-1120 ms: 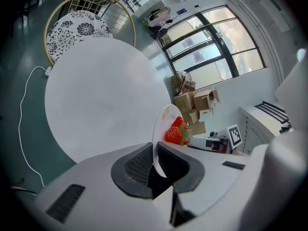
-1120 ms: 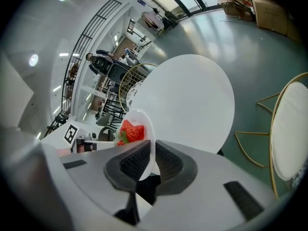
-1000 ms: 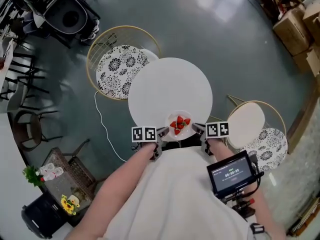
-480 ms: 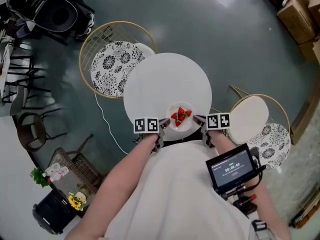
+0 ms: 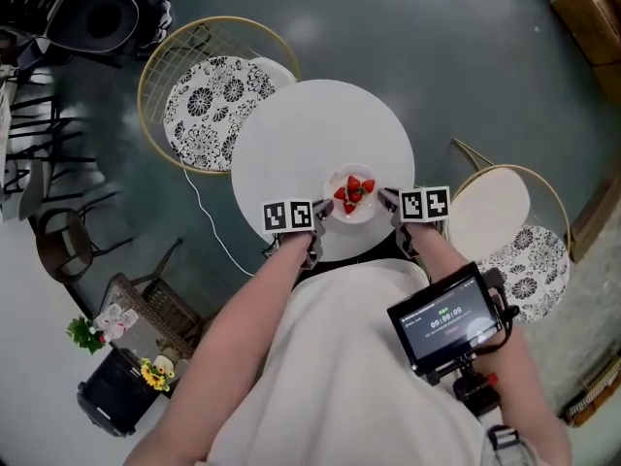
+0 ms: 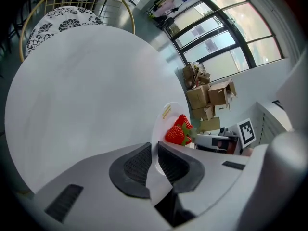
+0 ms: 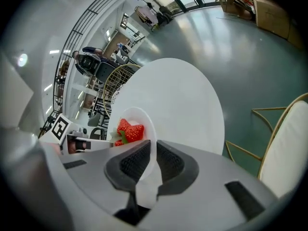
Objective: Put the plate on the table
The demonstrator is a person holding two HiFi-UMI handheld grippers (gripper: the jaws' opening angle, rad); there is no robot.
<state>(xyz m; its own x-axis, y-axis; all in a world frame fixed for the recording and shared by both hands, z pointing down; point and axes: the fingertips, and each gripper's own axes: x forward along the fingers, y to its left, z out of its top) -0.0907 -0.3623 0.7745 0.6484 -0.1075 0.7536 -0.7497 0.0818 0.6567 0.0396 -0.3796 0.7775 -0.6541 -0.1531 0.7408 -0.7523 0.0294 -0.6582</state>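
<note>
Reading first: there is a small gold mark on the plate (image 6: 156, 138) rim just beyond my left pads, too small to make out. The screen (image 5: 448, 320) behind the right gripper (image 5: 385, 199) shows a row of digits I can't read. Each marker cube (image 5: 289, 215) carries black-and-white squares only, no words.

The left gripper (image 5: 320, 212) has its jaws pinched on the plate's rim, which runs edge-on straight up between the dark pads. The right gripper's jaws are clamped the same way on the opposite rim. The plate hangs between the two sets of jaws, face up and about level, with the strawberries (image 5: 353, 192) piled in its middle. It is round, so it has no long axis; the line from one grip to the other runs left to right across me.

The plate sits over the near part of the round white table (image 5: 310, 134). I can't tell whether its underside touches the top. Beyond both jaws the tabletop runs wide and bare to its far edge. The near edge lies just under the grippers. A wire chair with a patterned cushion (image 5: 209, 110) stands beyond the left jaws, and a second chair (image 5: 490, 226) is out past the right jaws.
</note>
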